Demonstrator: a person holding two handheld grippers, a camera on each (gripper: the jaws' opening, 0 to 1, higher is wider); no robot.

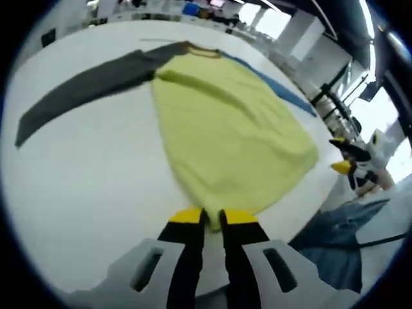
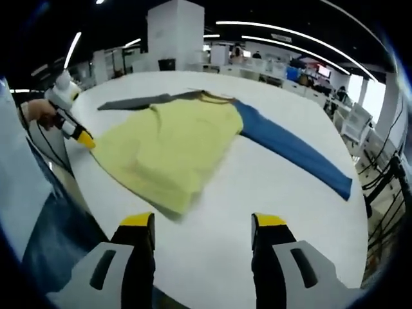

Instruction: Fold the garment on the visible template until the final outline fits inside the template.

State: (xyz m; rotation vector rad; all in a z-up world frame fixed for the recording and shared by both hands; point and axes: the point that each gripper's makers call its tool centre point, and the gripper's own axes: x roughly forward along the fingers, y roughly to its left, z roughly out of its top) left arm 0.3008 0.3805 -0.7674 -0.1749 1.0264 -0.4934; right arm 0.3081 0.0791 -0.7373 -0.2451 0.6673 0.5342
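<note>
A long-sleeved garment [image 1: 232,129] lies on the white table [image 1: 90,180]. Its body is yellow, with a grey sleeve [image 1: 84,87] stretched out on one side and a blue sleeve [image 2: 296,151] on the other. My left gripper [image 1: 214,217] has its jaws almost together on the yellow hem at the table's edge. The right gripper view shows it [image 2: 82,136] pinching a hem corner. My right gripper [image 2: 204,222] is open above bare table, just short of the other hem corner [image 2: 174,207], with nothing between its jaws. From the left gripper view it [image 1: 341,154] hangs beyond the table's edge.
The person's jeans [image 2: 51,238] are against the table's near edge, and a hand [image 2: 37,111] holds the left gripper. Desks, chairs and pillars stand in the background beyond the table. Bare white table surface lies around the blue sleeve.
</note>
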